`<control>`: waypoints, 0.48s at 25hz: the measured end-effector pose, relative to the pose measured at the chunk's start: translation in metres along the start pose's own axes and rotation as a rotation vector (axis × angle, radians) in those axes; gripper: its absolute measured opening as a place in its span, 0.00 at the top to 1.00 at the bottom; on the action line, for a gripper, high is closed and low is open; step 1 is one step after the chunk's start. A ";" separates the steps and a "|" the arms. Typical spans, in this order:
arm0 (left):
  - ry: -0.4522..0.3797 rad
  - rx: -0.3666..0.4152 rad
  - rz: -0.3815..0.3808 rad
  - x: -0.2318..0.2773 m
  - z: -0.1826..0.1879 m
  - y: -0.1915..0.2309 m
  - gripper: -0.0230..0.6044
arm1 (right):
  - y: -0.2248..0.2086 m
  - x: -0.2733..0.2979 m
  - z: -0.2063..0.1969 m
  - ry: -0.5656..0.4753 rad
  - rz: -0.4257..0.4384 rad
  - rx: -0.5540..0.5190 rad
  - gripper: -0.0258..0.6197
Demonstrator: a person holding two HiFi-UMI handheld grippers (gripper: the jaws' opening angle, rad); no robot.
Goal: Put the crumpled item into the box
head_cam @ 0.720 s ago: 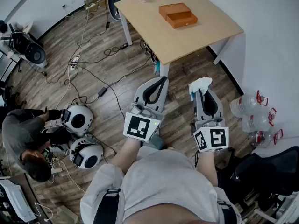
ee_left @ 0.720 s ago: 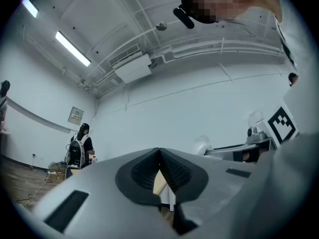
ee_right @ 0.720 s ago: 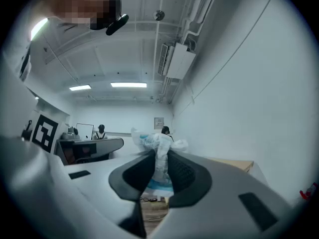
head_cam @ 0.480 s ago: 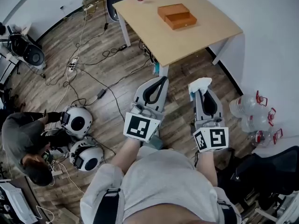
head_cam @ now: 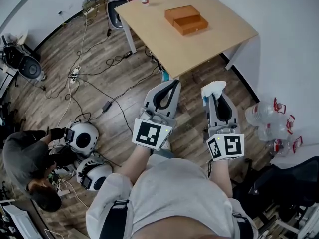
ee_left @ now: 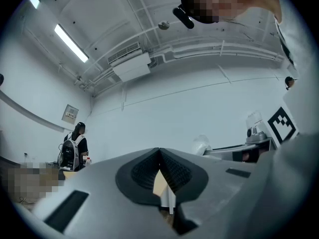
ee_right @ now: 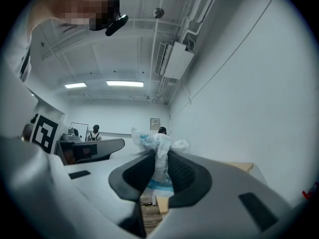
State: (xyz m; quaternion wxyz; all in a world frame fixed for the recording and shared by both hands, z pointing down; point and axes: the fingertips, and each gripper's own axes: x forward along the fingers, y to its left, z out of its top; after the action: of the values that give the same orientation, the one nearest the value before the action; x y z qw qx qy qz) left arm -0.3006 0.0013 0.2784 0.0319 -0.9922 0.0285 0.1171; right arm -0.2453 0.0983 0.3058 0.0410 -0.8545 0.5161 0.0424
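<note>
Honestly barely anything's changed: the box (head_cam: 186,20) only drifted a touch further off in the head view, the right gripper (head_cam: 213,95) still pinches the crumpled item (head_cam: 213,88) well short of that box, the left gripper (head_cam: 171,84) has its jaws pressed together empty, so I'd say the carry's hardly started.

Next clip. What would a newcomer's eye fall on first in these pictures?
First, the white-and-blue crumpled item pinched in the right claw, which is held short of the table. Next, the wooden box sitting on that light table further ahead, apart from the item. Beside the right claw, the left claw is shut with nothing in it.
</note>
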 end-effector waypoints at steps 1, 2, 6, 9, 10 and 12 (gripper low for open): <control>0.002 0.002 -0.005 0.004 -0.002 0.004 0.94 | -0.002 0.005 0.000 -0.007 -0.008 0.005 0.83; 0.001 0.004 -0.010 0.007 -0.003 0.008 0.94 | -0.003 0.010 0.000 -0.014 -0.016 0.008 0.83; -0.023 0.001 -0.025 0.018 -0.003 0.024 0.94 | -0.005 0.029 -0.003 -0.025 -0.035 0.002 0.83; -0.006 0.009 -0.041 0.024 -0.011 0.035 0.94 | -0.006 0.040 -0.007 -0.032 -0.054 0.006 0.83; -0.002 0.009 -0.045 0.026 -0.012 0.039 0.94 | -0.007 0.044 -0.007 -0.034 -0.058 0.006 0.83; 0.001 0.008 -0.046 0.031 -0.014 0.045 0.94 | -0.008 0.050 -0.008 -0.033 -0.065 0.003 0.83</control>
State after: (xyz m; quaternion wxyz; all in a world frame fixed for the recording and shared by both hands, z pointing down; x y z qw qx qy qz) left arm -0.2699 -0.0465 0.2820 0.0385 -0.9925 0.0064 0.1156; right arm -0.2145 0.0574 0.3084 0.0522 -0.8700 0.4873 0.0543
